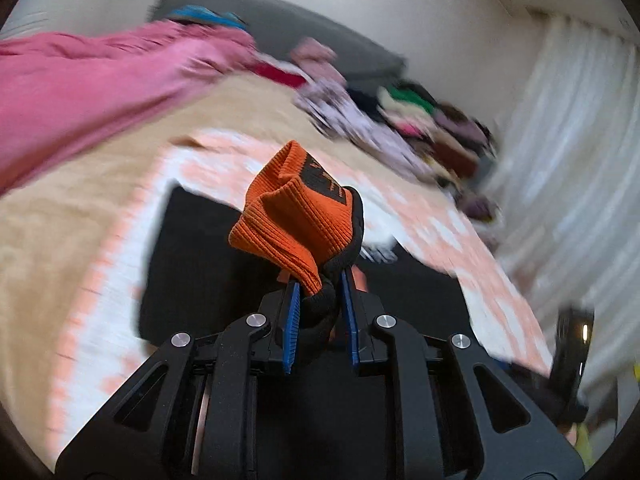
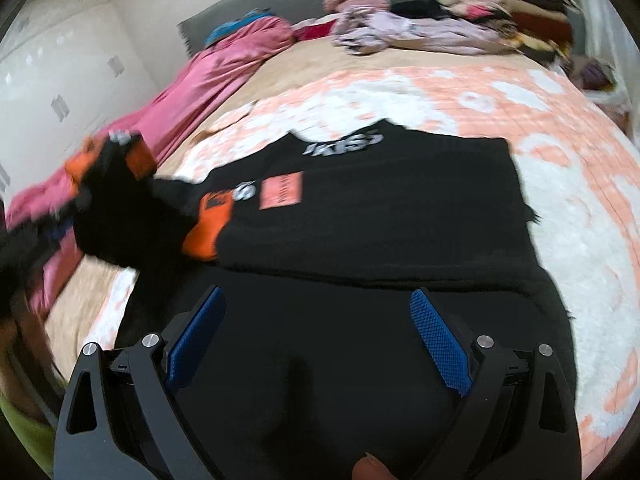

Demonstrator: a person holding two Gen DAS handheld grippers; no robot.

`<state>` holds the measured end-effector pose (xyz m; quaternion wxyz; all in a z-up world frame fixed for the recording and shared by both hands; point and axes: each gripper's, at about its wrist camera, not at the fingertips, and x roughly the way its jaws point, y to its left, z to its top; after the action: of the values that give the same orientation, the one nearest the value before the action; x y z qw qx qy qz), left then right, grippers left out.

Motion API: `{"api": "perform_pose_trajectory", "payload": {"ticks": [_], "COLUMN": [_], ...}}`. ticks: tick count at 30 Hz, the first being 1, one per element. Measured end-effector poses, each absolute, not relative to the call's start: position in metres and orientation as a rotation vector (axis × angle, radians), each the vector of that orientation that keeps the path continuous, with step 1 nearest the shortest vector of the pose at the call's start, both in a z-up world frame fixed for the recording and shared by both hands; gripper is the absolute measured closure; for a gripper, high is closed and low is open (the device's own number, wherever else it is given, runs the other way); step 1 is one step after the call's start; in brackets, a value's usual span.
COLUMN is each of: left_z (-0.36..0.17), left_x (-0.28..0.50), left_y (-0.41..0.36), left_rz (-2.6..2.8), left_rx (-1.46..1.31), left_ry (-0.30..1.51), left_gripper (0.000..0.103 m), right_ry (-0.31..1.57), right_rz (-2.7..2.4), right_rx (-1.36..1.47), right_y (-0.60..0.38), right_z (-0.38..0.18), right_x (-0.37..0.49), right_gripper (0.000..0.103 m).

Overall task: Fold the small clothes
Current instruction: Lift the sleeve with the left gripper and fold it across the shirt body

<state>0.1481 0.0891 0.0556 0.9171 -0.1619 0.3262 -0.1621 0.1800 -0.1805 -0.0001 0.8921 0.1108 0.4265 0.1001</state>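
Sleeve cuff [image 1: 296, 216] (orange, ribbed) clamped in your left gripper [image 1: 320, 292], lifted off the bed | your right gripper [image 2: 316, 312] spread wide, empty, over the black garment [image 2: 372, 216] on the blanket [image 2: 568, 184].

Home bedroom, wide bed [image 2: 460, 92] with peach-and-white cover, heaped clothes [image 2: 460, 20] at its head, white curtain [image 1: 568, 152]

soft even indoor light, heavy motion blur, fisheye-warped edges
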Motion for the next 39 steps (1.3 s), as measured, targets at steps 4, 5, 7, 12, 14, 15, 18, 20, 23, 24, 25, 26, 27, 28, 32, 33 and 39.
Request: {"api": "perform_pose_trajectory", "payload": {"ticks": [4, 5, 7, 12, 14, 15, 18, 20, 23, 24, 25, 26, 27, 28, 32, 33, 39], "left_z": [0.025, 0.016, 0.002, -0.020, -0.023, -0.023, -0.020, -0.014, -0.002, 0.002, 0.005, 0.008, 0.010, 0.011, 0.015, 0.015, 0.016], "left_x": [0.151, 0.150, 0.151, 0.155, 0.151, 0.147, 0.142, 0.141, 0.139, 0.138, 0.137, 0.138, 0.140, 0.141, 0.147, 0.148, 0.158], "left_y": [0.039, 0.030, 0.015, 0.001, -0.006, -0.008, -0.011, -0.006, 0.003, 0.007, 0.010, 0.015, 0.018, 0.023, 0.039, 0.042, 0.065], "left_rz": [-0.411, -0.426, -0.441, -0.489, -0.526, -0.547, -0.579, -0.588, -0.584, -0.582, -0.576, -0.558, -0.538, -0.506, -0.427, -0.410, -0.303], "left_rx": [-0.237, -0.218, -0.173, -0.125, -0.118, -0.109, -0.103, -0.112, -0.123, -0.127, -0.130, -0.133, -0.132, -0.125, -0.111, -0.103, -0.100], "left_ry": [0.771, 0.797, 0.826, 0.880, 0.886, 0.883, 0.889, 0.883, 0.858, 0.847, 0.840, 0.829, 0.822, 0.811, 0.785, 0.777, 0.754], "left_gripper": [0.091, 0.091, 0.090, 0.081, 0.076, 0.072, 0.069, 0.066, 0.051, 0.051, 0.051, 0.050, 0.047, 0.045, 0.039, 0.036, 0.022], "right_ry": [0.870, 0.865, 0.859, 0.852, 0.853, 0.853, 0.853, 0.855, 0.858, 0.862, 0.869, 0.875, 0.881, 0.892, 0.946, 0.964, 1.012], "right_rz": [0.145, 0.134, 0.117, 0.100, 0.097, 0.097, 0.095, 0.095, 0.111, 0.116, 0.124, 0.135, 0.146, 0.155, 0.184, 0.184, 0.229], "right_rx": [0.284, 0.294, 0.309, 0.322, 0.321, 0.323, 0.326, 0.324, 0.339, 0.343, 0.345, 0.345, 0.341, 0.331, 0.308, 0.301, 0.273], "right_y": [-0.209, -0.215, -0.223, -0.230, -0.230, -0.230, -0.229, -0.229, -0.228, -0.227, -0.224, -0.221, -0.217, -0.211, -0.191, -0.186, -0.163], "right_z": [0.003, 0.004, 0.005, 0.005, 0.004, 0.004, 0.005, 0.005, 0.005, 0.005, 0.004, 0.003, 0.002, 0.000, -0.016, -0.022, -0.043], "right_x": [0.178, 0.177, 0.177, 0.175, 0.175, 0.175, 0.176, 0.176, 0.175, 0.176, 0.176, 0.176, 0.177, 0.177, 0.181, 0.182, 0.187], "right_gripper": [0.010, 0.010, 0.010, 0.010, 0.010, 0.010, 0.010, 0.010, 0.010, 0.010, 0.010, 0.010, 0.012, 0.013, 0.013, 0.013, 0.040]}}
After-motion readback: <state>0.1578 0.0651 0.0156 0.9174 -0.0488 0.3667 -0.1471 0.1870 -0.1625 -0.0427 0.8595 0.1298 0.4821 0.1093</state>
